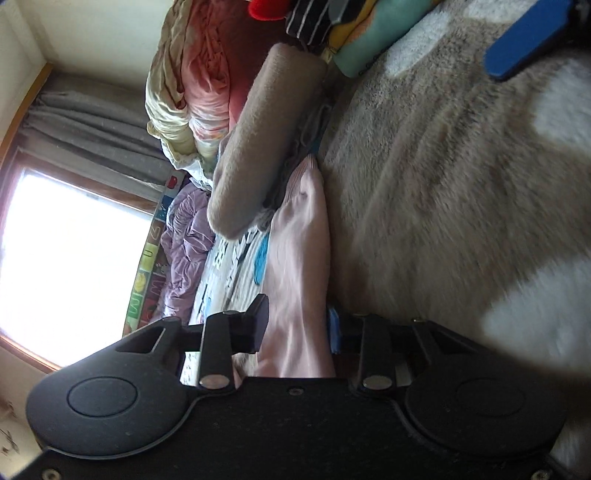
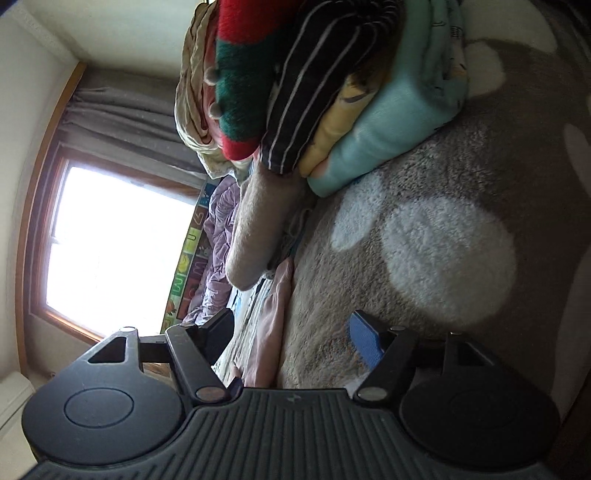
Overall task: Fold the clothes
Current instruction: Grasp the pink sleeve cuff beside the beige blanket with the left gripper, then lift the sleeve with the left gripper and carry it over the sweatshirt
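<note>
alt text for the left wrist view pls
The left hand-held gripper has pink cloth between its fingers, beside a brown-and-white fluffy blanket. Behind lie a stack of folded clothes and a bright window.

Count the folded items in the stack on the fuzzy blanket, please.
4: red-green knit, black striped, yellow, teal, lying side by side; more may hide behind.

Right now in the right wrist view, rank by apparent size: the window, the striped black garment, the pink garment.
1. window, largest in this view.
2. striped black garment.
3. pink garment, smallest; only a thin strip shows, partly hidden behind the right gripper, so its true size is unsure.
</note>
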### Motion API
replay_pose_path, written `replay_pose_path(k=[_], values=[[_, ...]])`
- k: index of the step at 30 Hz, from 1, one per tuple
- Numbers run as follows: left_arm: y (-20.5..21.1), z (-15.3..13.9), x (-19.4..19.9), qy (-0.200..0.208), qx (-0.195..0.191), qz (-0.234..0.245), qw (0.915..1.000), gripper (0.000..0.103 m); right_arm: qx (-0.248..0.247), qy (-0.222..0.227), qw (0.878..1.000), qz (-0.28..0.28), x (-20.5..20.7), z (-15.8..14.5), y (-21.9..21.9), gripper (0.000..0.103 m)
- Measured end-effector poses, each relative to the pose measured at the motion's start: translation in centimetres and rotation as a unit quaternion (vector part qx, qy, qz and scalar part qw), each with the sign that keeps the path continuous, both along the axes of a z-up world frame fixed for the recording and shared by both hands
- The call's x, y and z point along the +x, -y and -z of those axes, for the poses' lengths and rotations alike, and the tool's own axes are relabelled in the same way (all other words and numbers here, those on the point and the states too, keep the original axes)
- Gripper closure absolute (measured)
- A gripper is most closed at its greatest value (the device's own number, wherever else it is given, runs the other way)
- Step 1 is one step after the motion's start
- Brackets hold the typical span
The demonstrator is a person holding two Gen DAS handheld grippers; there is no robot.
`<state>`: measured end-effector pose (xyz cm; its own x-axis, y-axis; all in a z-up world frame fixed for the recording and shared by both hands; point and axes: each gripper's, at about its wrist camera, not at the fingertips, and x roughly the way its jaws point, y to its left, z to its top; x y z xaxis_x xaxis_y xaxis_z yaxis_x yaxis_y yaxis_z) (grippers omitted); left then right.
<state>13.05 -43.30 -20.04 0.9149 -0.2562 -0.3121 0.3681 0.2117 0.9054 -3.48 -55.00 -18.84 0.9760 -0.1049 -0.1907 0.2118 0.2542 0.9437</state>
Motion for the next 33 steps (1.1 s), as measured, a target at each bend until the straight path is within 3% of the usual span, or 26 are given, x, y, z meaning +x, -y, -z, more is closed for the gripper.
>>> replay_pose_path(k=[13, 24, 33], values=[[3.8, 0.8, 2.1, 0.018, 0.044, 0.0, 0.9989, 0.089, 0.029, 0.01, 0.999, 0.019, -0.1, 0.6, 0.7, 0.033], [6.7, 1.2, 4.2, 0.015, 0.071, -0.018, 0.9972, 0.093, 0.033, 0.013, 0.999, 0.028, -0.5, 0.8, 0.7, 0.032], [7.3, 0.7, 5.0, -0.001, 0.059, -0.035, 0.9976, 0.098, 0.046, 0.026, 0.996, 0.079, -1.8, 1.0, 1.3, 0.032]])
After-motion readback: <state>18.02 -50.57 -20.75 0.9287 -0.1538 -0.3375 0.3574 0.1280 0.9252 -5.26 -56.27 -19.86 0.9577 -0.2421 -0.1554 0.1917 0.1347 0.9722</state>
